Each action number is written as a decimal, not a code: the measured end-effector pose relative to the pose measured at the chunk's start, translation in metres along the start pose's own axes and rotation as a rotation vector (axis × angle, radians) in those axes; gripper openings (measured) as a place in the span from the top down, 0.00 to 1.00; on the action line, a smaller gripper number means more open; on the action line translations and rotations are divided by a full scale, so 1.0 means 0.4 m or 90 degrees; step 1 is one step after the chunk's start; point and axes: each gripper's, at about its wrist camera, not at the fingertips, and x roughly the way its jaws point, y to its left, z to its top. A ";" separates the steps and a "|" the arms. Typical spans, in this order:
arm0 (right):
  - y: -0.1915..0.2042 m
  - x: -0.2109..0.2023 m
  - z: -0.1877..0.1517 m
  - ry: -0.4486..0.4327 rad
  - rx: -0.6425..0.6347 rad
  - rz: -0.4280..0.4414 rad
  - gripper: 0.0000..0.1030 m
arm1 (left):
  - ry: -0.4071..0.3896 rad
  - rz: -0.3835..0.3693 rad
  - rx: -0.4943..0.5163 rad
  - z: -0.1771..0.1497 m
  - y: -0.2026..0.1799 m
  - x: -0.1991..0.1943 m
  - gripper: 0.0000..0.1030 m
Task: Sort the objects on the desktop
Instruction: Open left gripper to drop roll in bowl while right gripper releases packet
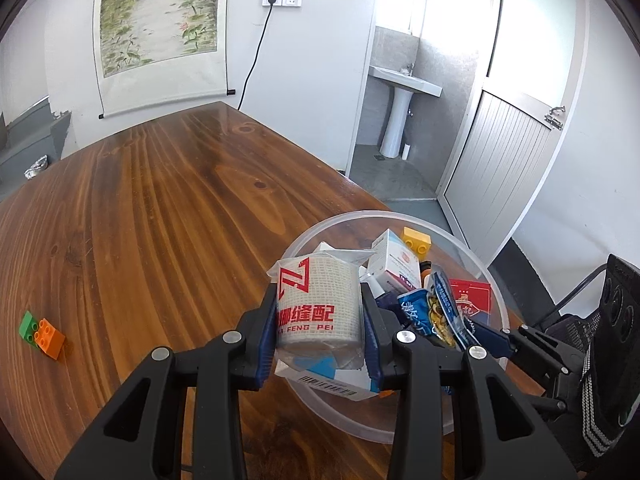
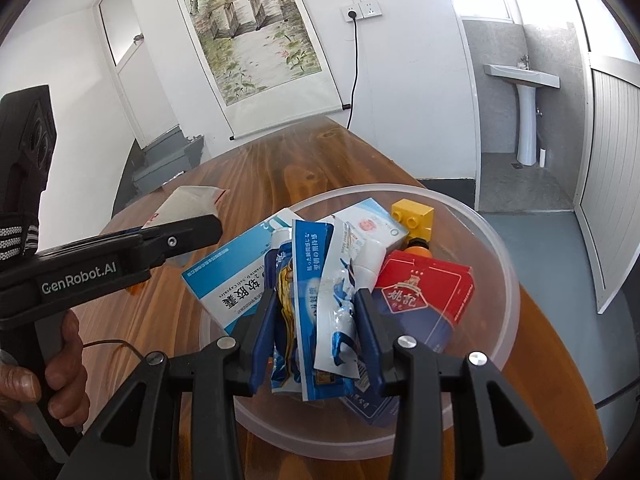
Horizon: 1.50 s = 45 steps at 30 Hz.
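My left gripper [image 1: 319,316] is shut on a plastic-wrapped roll of white mesh tape [image 1: 316,280] with red lettering, held over the near left rim of a clear plastic bowl [image 1: 400,216]. In the right wrist view that roll [image 2: 188,200] pokes out past the left gripper's finger [image 2: 188,228]. Over the bowl [image 2: 500,240] my right gripper [image 2: 316,300] is shut on a bunch of blue-and-white snack packets [image 2: 316,264], also seen as packets [image 1: 440,304] in the left wrist view. Inside the bowl lie a yellow brick [image 2: 414,214], a red box [image 2: 424,284] and a blue-white medicine box [image 2: 228,276].
A green and an orange brick [image 1: 40,332] lie joined on the wooden table [image 1: 160,200] at the near left. The table's edge runs just beyond the bowl, with floor and an open doorway past it. A person's hand [image 2: 60,360] holds the left gripper's handle.
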 end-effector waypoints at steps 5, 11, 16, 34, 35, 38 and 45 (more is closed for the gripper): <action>-0.013 -0.003 -0.001 0.003 0.010 0.014 0.57 | 0.004 -0.018 0.006 0.010 -0.022 0.022 0.62; -0.014 -0.023 0.003 -0.020 0.009 -0.001 0.57 | 0.012 -0.043 0.001 0.019 -0.032 0.038 0.36; -0.010 -0.036 0.016 -0.041 0.009 -0.011 0.55 | -0.005 -0.043 -0.012 0.014 -0.015 0.016 0.32; 0.035 -0.054 0.030 -0.065 0.022 -0.019 0.53 | -0.033 0.045 -0.066 -0.023 0.112 -0.052 0.32; 0.038 -0.056 0.032 -0.067 0.026 -0.016 0.52 | -0.032 0.049 -0.071 -0.026 0.123 -0.053 0.32; 0.055 -0.060 0.038 -0.077 0.028 -0.012 0.49 | -0.031 0.060 -0.088 -0.035 0.158 -0.061 0.32; 0.137 -0.038 0.051 -0.069 -0.012 0.024 0.49 | -0.042 0.112 -0.119 -0.056 0.249 -0.099 0.32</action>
